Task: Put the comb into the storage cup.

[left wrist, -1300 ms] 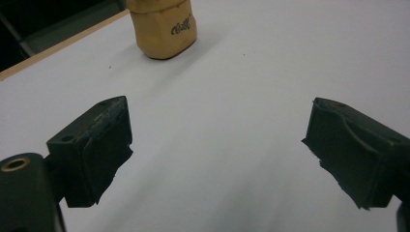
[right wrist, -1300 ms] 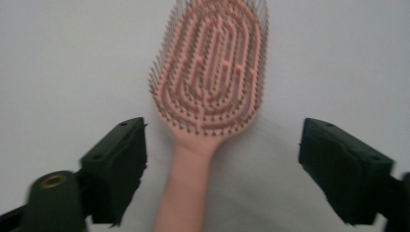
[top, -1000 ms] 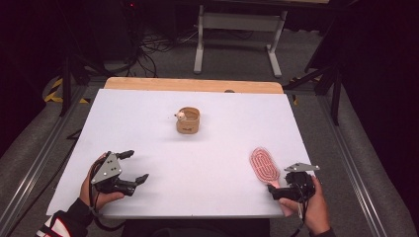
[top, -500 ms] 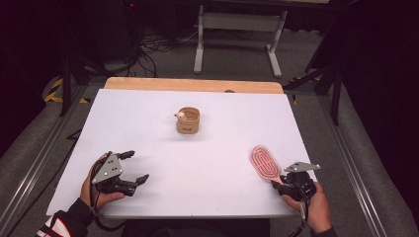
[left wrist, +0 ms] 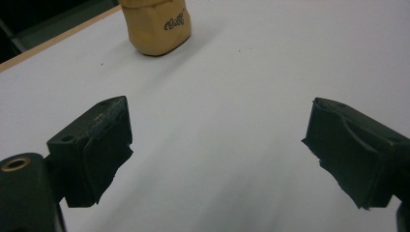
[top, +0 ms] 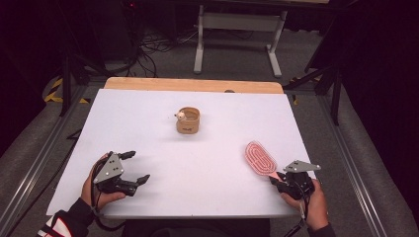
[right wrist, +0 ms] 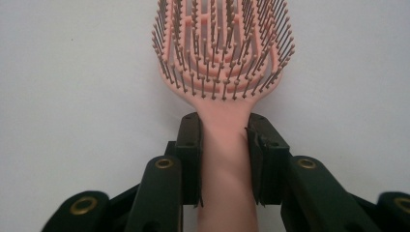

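A pink hairbrush (top: 260, 158) lies bristles up on the white table (top: 222, 103) at the front right. My right gripper (top: 274, 178) is at its handle. In the right gripper view the jaws have just closed, and both pads press on the pink handle (right wrist: 223, 159), with the bristled head (right wrist: 222, 53) pointing away. My left gripper (top: 138, 166) rests at the front left, open, with nothing between its jaws (left wrist: 217, 145). A small tan wooden cup (top: 188, 121) stands mid-table, beyond the left gripper (left wrist: 155, 24).
A small pale object (top: 182, 116) sits at the cup's rim. A wooden strip (top: 192, 85) runs along the table's far edge. Beyond it are a grey stand (top: 237, 29) and cables on the floor. Bare white surface lies between the two grippers.
The right gripper's jaws have come together on the hairbrush handle. Both hands have stayed in place, and the brush and cup have not moved.
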Demonstrator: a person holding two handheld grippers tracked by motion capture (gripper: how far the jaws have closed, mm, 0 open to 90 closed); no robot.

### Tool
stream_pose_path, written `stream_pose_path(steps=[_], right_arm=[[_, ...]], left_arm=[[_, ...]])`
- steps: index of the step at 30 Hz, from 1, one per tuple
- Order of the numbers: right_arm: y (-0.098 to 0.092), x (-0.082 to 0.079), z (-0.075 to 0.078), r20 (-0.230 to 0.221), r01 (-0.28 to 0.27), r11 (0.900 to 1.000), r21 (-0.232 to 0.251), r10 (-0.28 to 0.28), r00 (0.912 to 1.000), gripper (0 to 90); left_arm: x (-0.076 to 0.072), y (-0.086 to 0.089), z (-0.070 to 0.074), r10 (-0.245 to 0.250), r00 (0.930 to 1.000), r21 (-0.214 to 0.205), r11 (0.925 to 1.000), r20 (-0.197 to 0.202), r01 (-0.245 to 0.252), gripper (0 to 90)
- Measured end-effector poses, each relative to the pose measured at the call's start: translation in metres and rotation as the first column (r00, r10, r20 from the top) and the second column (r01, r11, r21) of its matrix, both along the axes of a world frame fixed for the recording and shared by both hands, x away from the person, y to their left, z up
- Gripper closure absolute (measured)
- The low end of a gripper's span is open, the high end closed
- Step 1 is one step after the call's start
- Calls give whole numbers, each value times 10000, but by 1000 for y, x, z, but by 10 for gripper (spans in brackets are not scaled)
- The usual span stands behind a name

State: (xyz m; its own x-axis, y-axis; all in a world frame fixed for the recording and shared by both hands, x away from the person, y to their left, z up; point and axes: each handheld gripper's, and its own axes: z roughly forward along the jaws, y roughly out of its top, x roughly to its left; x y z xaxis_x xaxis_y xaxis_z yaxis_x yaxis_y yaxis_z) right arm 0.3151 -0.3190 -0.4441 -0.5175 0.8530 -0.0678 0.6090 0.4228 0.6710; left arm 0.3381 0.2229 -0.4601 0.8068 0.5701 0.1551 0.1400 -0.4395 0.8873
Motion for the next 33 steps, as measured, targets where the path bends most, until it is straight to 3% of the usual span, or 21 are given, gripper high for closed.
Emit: stream_pose_path(steps=[4,5,9,16,18,28,31,33], right_arm=[[0,0,1,365,14,10000,-8,-13,9993,693],[0,0,3,739,59,9999,80,-65,9972,694],[0,-2,8,1415,110,9996,246,-144,9898,694],[5,-4,17,2717,164,9983,563,-311,9619,693],[7,-4,21,3097,156,9976,678,-359,9502,694],[19,-2,34,4281,28,9956,933,-427,9027,694],[22,-1,36,4379,-34,9957,931,-379,8982,693],[26,2,41,4655,-94,9947,1023,-395,8842,694]], left_arm=[[0,-1,0,-29,10000,17,10000,5,29,104],[0,-1,0,-25,10000,36,10000,7,25,103],[0,-1,1,-18,10000,-18,10000,27,18,104],[1,-1,3,27,9999,-138,9999,114,-25,103],[1,-1,3,55,9999,-145,9999,122,-53,103],[6,0,8,147,9997,-335,9993,219,-139,103],[8,0,10,155,9996,-426,9990,236,-144,103],[11,0,12,200,9994,-490,9986,277,-187,101]])
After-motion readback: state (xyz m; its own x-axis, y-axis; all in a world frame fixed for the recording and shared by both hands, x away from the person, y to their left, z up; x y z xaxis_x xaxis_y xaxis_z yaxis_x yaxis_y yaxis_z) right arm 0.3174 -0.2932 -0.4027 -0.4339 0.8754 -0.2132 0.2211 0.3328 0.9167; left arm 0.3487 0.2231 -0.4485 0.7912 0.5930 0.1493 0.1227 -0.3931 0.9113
